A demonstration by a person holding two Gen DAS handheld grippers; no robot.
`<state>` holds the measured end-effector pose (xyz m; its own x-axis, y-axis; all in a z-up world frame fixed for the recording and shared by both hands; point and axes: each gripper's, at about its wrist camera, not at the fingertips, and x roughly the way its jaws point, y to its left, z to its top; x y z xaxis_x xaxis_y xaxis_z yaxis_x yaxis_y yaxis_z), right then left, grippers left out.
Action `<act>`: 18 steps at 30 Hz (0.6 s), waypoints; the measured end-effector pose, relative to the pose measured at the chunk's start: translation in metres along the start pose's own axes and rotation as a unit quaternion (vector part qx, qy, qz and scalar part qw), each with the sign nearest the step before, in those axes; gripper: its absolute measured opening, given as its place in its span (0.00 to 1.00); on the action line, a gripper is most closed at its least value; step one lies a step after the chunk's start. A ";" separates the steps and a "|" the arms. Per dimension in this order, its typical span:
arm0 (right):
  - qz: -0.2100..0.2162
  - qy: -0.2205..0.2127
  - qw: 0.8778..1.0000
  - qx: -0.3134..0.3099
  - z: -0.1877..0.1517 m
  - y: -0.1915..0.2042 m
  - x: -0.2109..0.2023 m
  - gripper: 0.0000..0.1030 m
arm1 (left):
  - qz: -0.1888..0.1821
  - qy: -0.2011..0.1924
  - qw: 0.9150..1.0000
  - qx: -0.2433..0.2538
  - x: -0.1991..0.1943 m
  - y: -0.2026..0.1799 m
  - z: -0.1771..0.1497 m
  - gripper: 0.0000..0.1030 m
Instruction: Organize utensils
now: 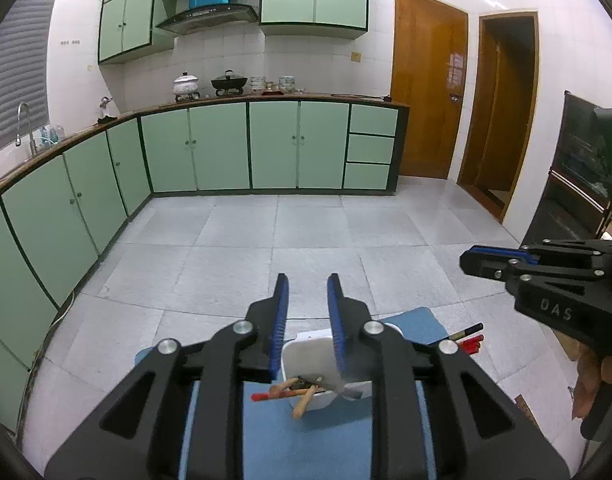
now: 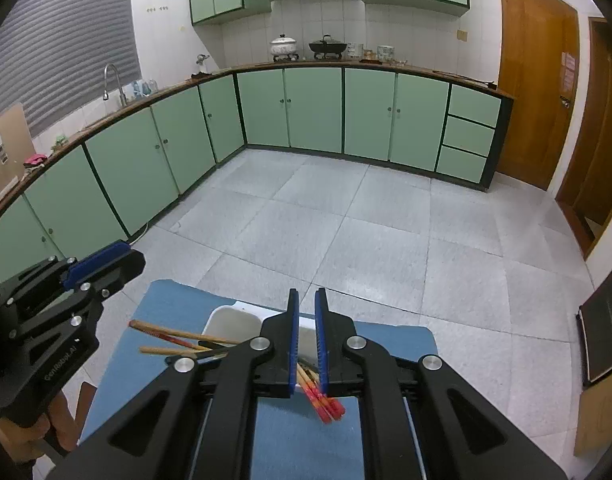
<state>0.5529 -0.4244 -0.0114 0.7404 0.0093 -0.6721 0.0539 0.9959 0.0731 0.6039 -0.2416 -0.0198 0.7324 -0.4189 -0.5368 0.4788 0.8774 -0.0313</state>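
Kitchen: green cabinets [image 2: 314, 108] run round the far side, grey tile floor, wooden door [image 1: 426, 84] at 2 o'clock.
Mat: a blue mat [image 2: 166, 308] covers the near surface; its near edge is cut off behind both tools.
Bin: a white bin [image 1: 302, 354] sits on the mat; its near wall is half hidden by the tool bodies.
Chopsticks: several chopsticks [image 2: 174, 334] lie across the bin, poking out past its rim toward 9 o'clock in the right view. How many, I cannot count; they overlap.
Red-tipped chopsticks: a bundle of red-tipped chopsticks [image 2: 322, 398] shows low between the right tool's blue pads, upper ends hidden.
Left gripper [image 1: 308, 284]: jaws a little apart above the bin, nothing between the tips.
Right gripper [image 2: 306, 300]: jaws nearly closed; whether the pads pinch the bundle is hard to tell from here.
Hand [image 2: 60, 420]: only fingers on the left handle show.
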 end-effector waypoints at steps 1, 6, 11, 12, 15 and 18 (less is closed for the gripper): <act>0.001 -0.002 1.000 0.002 0.000 -0.001 -0.003 0.08 | 0.001 0.000 1.000 -0.001 -0.002 -0.001 0.000 0.22; 0.005 -0.013 1.000 0.004 -0.003 -0.002 -0.021 0.08 | 0.008 -0.005 1.000 -0.014 -0.019 0.001 0.000 0.31; 0.019 -0.027 0.999 0.015 -0.015 -0.006 -0.048 0.08 | 0.011 -0.012 1.000 -0.024 -0.047 0.006 -0.011 0.45; 0.022 -0.033 0.999 0.017 -0.019 -0.007 -0.055 0.08 | 0.011 -0.014 0.999 -0.027 -0.057 0.007 -0.015 0.50; 0.023 -0.053 0.998 0.014 -0.038 -0.004 -0.079 0.10 | 0.006 -0.018 0.999 -0.033 -0.087 0.012 -0.032 0.67; 0.021 -0.077 0.997 0.009 -0.067 0.004 -0.109 0.21 | 0.024 -0.027 0.999 -0.024 -0.124 0.013 -0.055 0.82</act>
<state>0.4270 -0.4154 0.0130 0.8362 0.0350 -0.5474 0.0315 0.9932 0.1118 0.4923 -0.1656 0.0000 0.7793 -0.3878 -0.4923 0.4200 0.9062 -0.0490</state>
